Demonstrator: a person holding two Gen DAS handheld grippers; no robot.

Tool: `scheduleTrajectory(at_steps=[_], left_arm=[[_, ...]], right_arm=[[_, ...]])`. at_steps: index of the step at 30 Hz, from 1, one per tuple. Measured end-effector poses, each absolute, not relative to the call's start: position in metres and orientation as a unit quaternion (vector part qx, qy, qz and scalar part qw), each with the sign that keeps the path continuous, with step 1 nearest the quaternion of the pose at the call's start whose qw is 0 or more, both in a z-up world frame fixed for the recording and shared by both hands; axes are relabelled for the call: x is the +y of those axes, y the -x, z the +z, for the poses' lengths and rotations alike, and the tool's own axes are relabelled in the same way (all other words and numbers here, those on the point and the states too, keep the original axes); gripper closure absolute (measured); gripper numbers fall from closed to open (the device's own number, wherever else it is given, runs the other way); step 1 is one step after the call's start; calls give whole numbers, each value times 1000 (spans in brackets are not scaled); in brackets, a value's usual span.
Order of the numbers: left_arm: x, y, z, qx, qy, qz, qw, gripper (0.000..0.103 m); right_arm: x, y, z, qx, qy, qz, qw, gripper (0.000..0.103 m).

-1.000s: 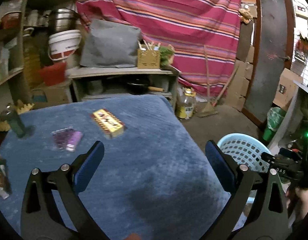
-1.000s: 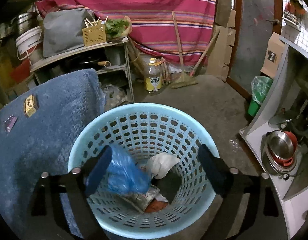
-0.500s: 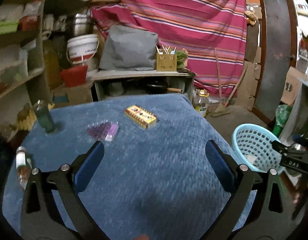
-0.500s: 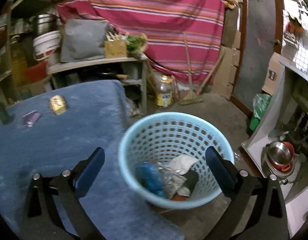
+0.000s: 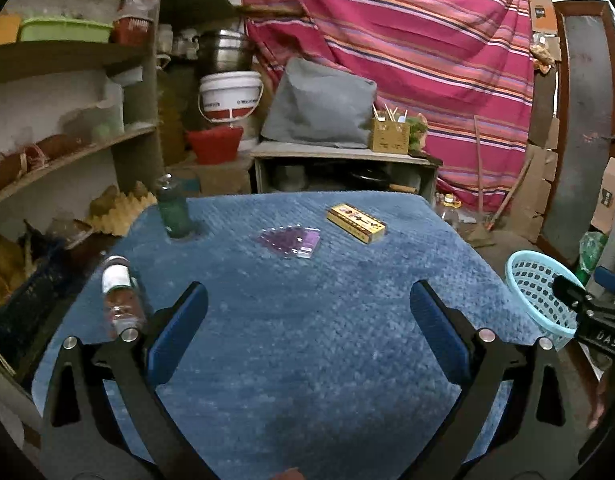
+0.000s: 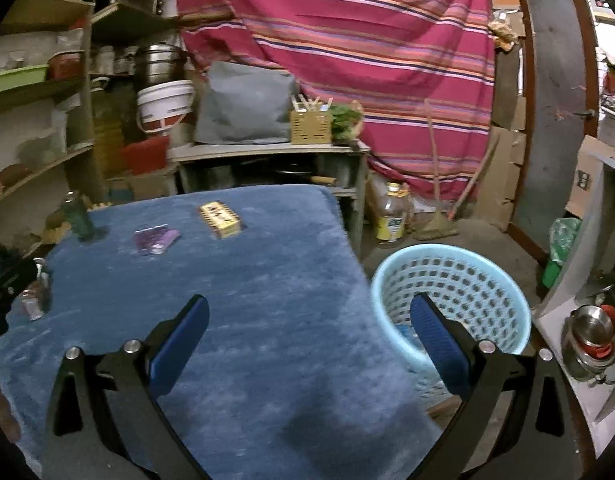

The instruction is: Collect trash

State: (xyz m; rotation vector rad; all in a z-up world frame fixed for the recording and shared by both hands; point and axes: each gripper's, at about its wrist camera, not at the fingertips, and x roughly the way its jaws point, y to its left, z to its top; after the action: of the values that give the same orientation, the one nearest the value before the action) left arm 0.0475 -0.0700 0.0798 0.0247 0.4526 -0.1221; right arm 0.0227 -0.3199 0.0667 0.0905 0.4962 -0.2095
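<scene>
The right tool [image 6: 307, 340], released and empty, has left the basket [image 6: 451, 276], now beside it. The left tool [image 5: 307, 336] is also released, and the yellow box [image 5: 355, 223] sits farther ahead.

Basket [image 5: 539, 300] partly behind right gripper [image 5: 587, 304]

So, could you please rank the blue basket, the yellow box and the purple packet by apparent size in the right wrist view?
1. blue basket, clearly largest, though nearest the camera.
2. yellow box and purple packet: these look alike, so I won't rank them.
</scene>
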Motion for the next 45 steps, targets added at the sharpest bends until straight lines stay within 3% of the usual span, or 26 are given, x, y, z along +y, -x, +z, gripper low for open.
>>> scheduleTrajectory(at_steps=[21, 45], left_arm=[[-32, -24, 65, 229, 11, -45, 972, 5], [-40, -1, 60, 211, -7, -38, 977, 5]], right_arm=[[-260, 3, 61, 242, -20, -81, 967, 5], [-245, 18, 52, 231, -13, -103, 967, 5]])
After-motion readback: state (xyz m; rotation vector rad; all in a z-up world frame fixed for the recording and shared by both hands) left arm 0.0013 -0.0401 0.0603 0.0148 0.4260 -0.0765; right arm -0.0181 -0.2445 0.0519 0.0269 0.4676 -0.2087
